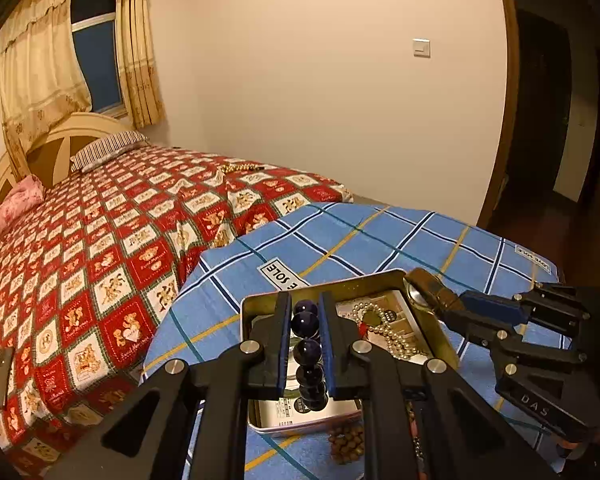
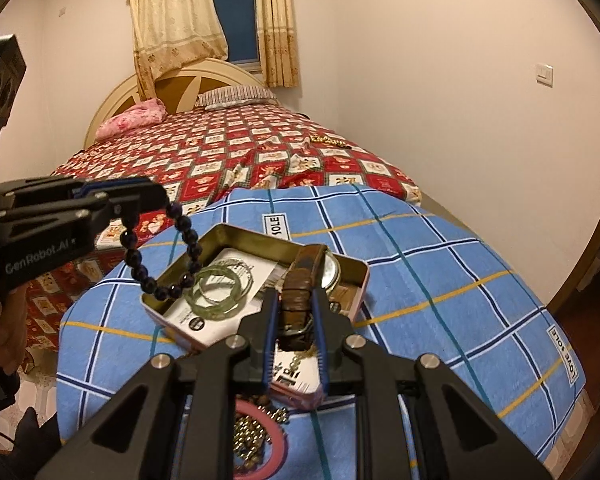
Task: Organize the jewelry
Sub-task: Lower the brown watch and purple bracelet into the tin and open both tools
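My left gripper [image 1: 305,344] points forward and down, jaws nearly closed and clamped on a dark bead bracelet [image 1: 306,350]. My right gripper [image 2: 294,344] sits just beside it, tilted down alike, pads pinching a brown leather watch strap [image 2: 300,284].

The tin [image 2: 342,266] is thin brassy metal, dull inside, on a soft woven checked cloth [image 2: 440,280]. The dark beads [image 1: 306,350] are glossy and smooth, the bangles [image 2: 216,292] glassy green, the pearls [image 1: 398,338] softly lustrous. The watch strap [image 2: 300,288] is worn, scuffed brown leather; both grippers [image 1: 309,354] [image 2: 294,336] are matt black plastic.
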Demonstrator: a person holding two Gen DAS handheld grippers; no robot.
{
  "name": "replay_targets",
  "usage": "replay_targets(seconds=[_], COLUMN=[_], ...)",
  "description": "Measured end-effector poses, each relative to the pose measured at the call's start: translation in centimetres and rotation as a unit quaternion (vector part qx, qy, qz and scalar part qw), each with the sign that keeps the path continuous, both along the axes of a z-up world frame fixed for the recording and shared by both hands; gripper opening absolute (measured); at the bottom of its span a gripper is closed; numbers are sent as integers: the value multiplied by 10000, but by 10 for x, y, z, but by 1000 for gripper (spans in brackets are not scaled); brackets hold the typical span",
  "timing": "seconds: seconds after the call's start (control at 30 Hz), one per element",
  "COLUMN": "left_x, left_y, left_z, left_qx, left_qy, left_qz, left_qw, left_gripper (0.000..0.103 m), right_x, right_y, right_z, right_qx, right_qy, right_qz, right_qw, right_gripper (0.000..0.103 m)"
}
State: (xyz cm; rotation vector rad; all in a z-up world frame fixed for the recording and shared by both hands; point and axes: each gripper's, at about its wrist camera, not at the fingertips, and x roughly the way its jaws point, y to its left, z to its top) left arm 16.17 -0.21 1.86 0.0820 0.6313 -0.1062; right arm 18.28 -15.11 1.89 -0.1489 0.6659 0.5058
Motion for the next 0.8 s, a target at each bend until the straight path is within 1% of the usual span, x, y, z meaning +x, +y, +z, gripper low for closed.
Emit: replay_targets(seconds=[0.17,0.47,0.8], left_x=[11,28,41], left_y=[1,-2,-13], left_z=[-8,-24,-35], left_qx=[-7,41,225], left_qy=[67,211,294], left_qz=[-2,17,19], left_qw=[10000,9998,9993], left_gripper=[13,13,13], right_x=[12,34,45], right_y=[4,13,13], right_z=[-5,-22,-36], right_qx=[-12,-119,-241], right_qy=[63,261,400], right_qz=[2,6,-49], right_qw=[10000,9996,9989], right_gripper=[19,19,19])
